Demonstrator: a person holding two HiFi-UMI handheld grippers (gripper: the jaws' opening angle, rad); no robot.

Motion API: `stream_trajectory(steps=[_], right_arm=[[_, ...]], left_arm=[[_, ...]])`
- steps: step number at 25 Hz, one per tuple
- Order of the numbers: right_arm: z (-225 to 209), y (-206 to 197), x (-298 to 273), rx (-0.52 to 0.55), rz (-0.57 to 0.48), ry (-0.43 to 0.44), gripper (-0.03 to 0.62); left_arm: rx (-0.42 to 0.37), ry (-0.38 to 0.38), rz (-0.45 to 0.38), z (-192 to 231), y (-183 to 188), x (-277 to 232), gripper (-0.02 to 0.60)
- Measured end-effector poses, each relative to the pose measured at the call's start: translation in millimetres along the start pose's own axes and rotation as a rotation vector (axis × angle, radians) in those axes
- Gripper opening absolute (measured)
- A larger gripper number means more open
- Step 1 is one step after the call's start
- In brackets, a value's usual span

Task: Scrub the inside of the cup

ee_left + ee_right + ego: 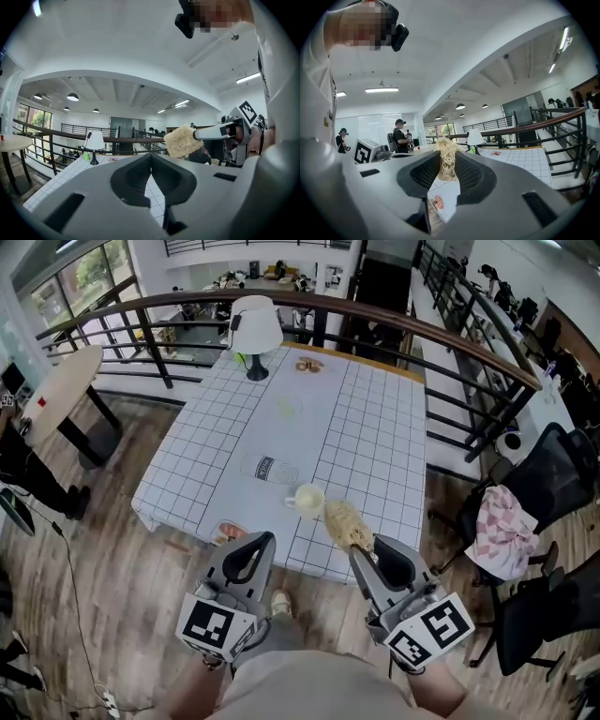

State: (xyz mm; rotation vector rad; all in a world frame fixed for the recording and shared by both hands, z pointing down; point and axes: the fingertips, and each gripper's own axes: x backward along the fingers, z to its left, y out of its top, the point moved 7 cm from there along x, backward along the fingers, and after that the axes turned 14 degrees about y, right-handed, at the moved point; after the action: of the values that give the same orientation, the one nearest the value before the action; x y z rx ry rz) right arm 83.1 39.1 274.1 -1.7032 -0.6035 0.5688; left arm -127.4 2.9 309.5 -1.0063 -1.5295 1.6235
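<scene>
Two grippers are hanging low in the head view, both short of the table (375, 427). The right gripper (360, 549) is clamping a loofah (347, 524), with the free end pointing toward the cup (307, 499), probably lining up for the scrub. The cup is standing upright near the table's near edge, just beyond the loofah, and nothing is touching it. A bottle (271, 470) is lying behind it, and a lamp (255, 326) is standing at the far end. The left gripper (262, 542) is waiting alongside, likely to steady the cup.

Left gripper view: the jaws are pressing together with nothing between them, so it is carrying nothing. The loofah is sticking out from the right gripper at right.

Right gripper view: the jaws are squeezing the loofah low down, leaving the top free for scrubbing. The cup isn't showing here.
</scene>
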Motion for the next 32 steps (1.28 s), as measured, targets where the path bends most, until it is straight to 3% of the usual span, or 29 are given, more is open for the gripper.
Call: stream_trajectory(steps=[15,22,32], right_arm=[[-35.7,21.5,-89.5,0.011,-0.01,-0.093,0.1],[-54.1,16.0,-94.6,-0.011,0.011,-0.076,0.1],[-99.0,15.7,-85.2,-0.033,0.04,0.022,0.1]], left_arm=[[-0.007,-0.142,-0.015,72.1,9.9,-70.5,0.014],[-0.014,-0.167,0.012,64.6,2.5,-85.2,0.014],[-0.031,-0.121,0.015,38.4,2.4,-109.4,0.015]])
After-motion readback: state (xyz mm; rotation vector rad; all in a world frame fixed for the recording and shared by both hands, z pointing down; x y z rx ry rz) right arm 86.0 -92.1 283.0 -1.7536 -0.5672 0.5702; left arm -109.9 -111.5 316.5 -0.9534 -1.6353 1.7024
